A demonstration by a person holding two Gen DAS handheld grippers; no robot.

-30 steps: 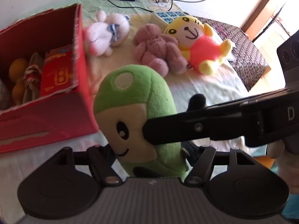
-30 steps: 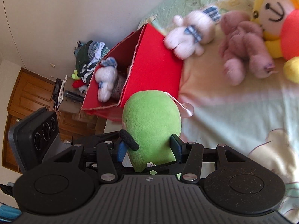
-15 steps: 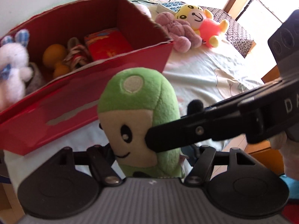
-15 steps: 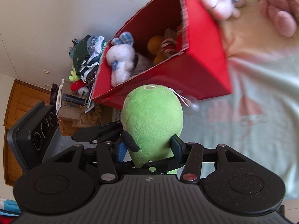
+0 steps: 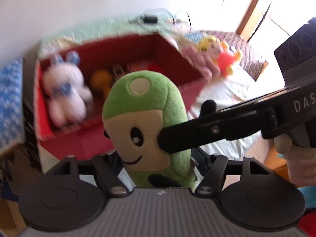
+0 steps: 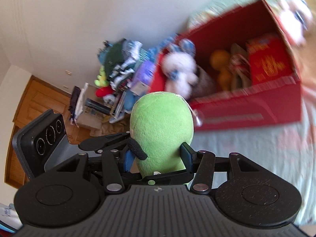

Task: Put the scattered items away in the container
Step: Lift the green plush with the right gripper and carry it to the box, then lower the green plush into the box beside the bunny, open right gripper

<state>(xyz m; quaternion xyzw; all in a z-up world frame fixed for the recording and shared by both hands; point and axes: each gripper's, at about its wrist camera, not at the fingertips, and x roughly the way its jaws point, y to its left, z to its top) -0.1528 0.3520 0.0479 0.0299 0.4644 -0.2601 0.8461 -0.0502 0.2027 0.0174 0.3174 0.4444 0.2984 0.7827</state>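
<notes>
You hold a green toy [image 5: 146, 122] of short, matt plush. The red box [image 6: 246, 106] looks like matt cardboard with rough-cut edges. Your grippers are matt black plastic with shiny metal screws. At the left of the right wrist view, the door [image 6: 39, 102] is glossy wood.

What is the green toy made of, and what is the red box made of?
The green plush toy looks like soft, fuzzy fabric with stuffing inside: its surface is nappy, its face stitched on. The red box looks like matte cardboard, since its thin walls show a pale, rough edge along the rim. The blur leaves that less certain.
</notes>
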